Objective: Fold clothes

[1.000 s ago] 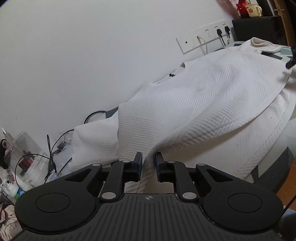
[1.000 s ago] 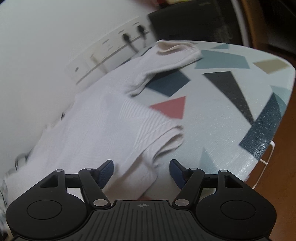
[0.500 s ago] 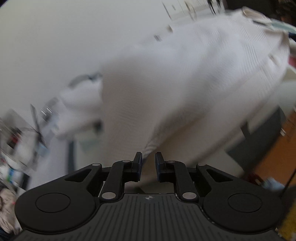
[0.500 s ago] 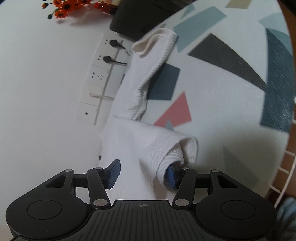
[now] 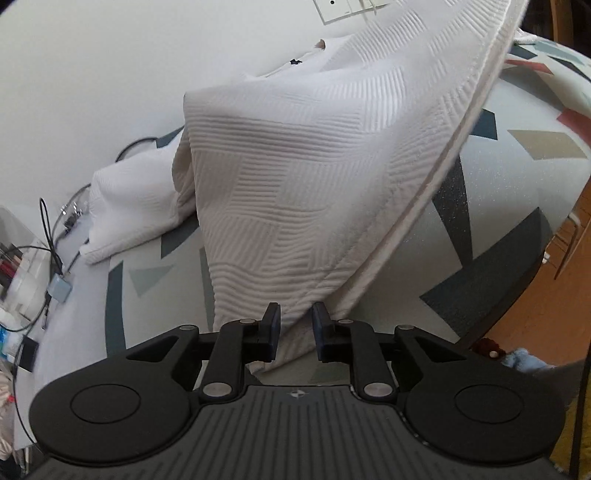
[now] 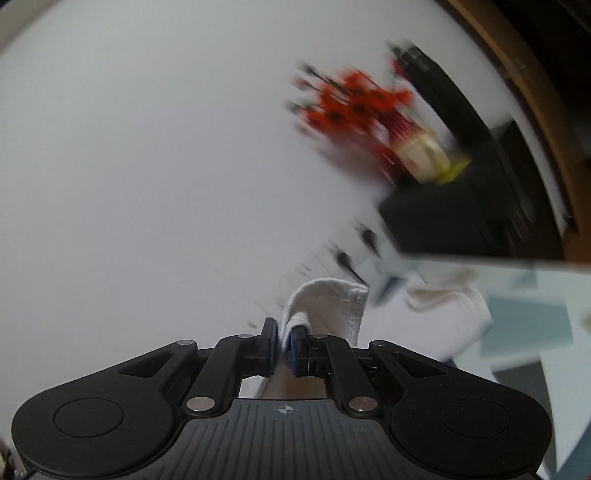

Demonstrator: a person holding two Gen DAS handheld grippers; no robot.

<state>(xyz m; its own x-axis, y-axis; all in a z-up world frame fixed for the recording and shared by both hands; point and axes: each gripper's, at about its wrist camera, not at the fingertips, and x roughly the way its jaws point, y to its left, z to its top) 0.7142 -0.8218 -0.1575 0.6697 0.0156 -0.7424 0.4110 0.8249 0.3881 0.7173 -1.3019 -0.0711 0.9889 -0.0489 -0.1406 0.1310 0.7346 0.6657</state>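
A white textured garment point(image 5: 306, 177) is lifted off the patterned table point(image 5: 517, 177), its hem stretched taut toward the upper right. My left gripper point(image 5: 294, 326) is shut on a lower corner of it, cloth bunched between the fingers. One sleeve point(image 5: 125, 210) still rests on the table at the left. In the right wrist view, my right gripper point(image 6: 283, 341) is shut on a folded white edge of the garment point(image 6: 332, 299), held up and facing the wall. Another part of the cloth point(image 6: 447, 299) lies on the table behind.
Black cables point(image 5: 55, 236) and a small grey box point(image 5: 59, 288) lie at the table's left, beside clutter. Wall sockets point(image 5: 351, 7) sit above. Blurred red flowers in a pot point(image 6: 369, 110) stand on a black cabinet point(image 6: 461, 221). The table's right edge drops to wooden floor point(image 5: 535, 295).
My right gripper has closed on the garment's edge and swung upward to face the wall. The left gripper has raised its corner, and the cloth now hangs taut above the table.
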